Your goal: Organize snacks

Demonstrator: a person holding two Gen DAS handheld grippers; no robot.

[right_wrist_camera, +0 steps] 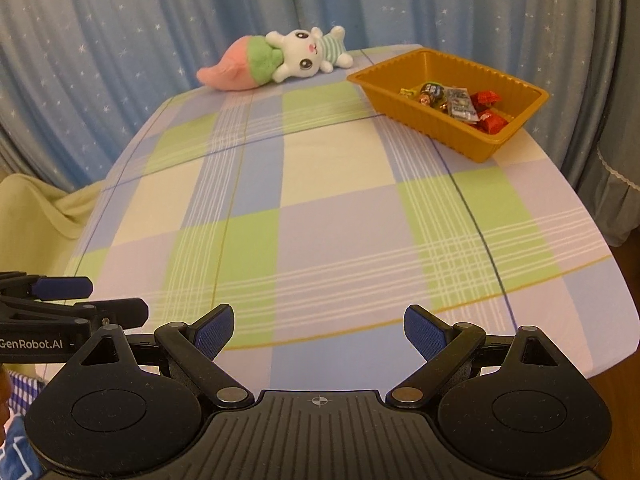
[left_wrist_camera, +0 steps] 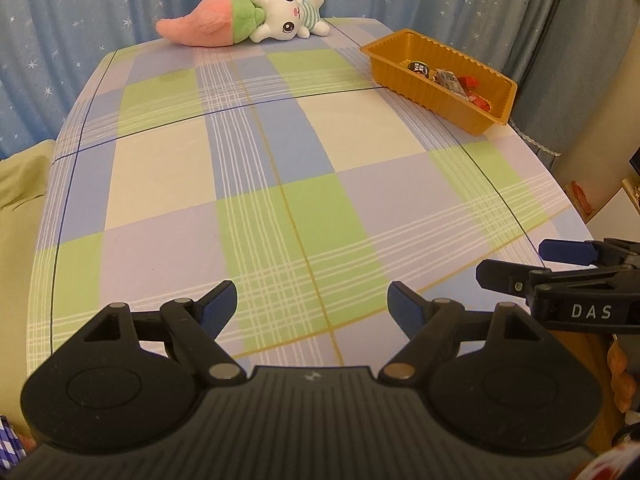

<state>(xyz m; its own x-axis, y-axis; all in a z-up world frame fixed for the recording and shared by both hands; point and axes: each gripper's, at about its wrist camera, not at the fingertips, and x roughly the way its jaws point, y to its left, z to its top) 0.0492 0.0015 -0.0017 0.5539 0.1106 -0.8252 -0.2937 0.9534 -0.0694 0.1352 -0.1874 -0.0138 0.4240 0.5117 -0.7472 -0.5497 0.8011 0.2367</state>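
Grippers, left point(left_wrist_camera: 312, 306) and right point(right_wrist_camera: 319, 330), tilt downward over the worktop point(right_wrist_camera: 340, 208), jaws wide, empty; far ahead, tray point(right_wrist_camera: 516, 130) snacks point(right_wrist_camera: 460, 104) look blurry.

Both wrist views overlook the table point(left_wrist_camera: 280, 208) from its near edge

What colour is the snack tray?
Golden brown tray; clearest in the right wrist view.

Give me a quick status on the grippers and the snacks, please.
Left gripper and right gripper open, empty, over near table edge. Snacks all in tray, far right. Plush toy far back, clear of path.
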